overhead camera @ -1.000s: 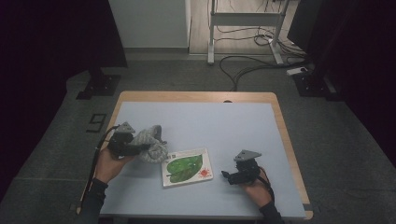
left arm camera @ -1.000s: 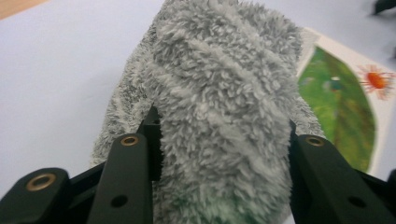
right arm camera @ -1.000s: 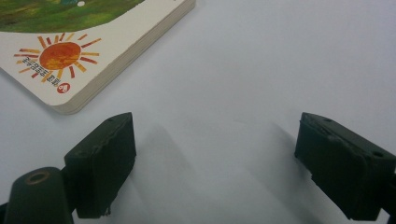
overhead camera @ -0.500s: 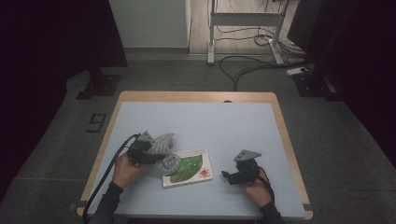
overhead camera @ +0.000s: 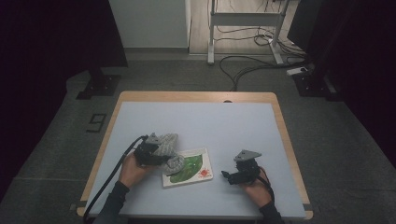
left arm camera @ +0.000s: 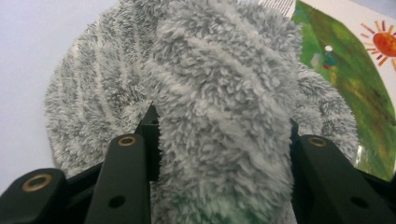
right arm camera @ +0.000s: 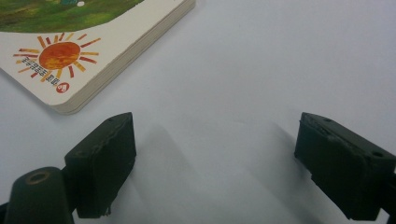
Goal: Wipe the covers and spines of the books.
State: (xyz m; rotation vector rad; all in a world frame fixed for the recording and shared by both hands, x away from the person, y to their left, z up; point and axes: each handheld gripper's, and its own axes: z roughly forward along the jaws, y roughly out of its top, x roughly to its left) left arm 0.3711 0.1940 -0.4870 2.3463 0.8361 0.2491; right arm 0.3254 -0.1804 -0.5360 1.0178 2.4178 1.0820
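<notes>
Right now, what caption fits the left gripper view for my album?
Left gripper squeezes a fluffy grey striped sock beside a picture book.

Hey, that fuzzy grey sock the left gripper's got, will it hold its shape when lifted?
Probably not: the grey sock bulges between the left gripper jaws, so it looks soft and floppy. Its fluffy pile should resist slipping. It likely drapes onto the book.

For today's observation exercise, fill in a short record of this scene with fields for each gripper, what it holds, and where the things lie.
left gripper: shut on the fuzzy grey sock
sock position: partly over the picture book's left edge
picture book: flat on the table, green cover with an orange sun
right gripper: open, holding nothing, low over the table beside the book's sun corner
</notes>
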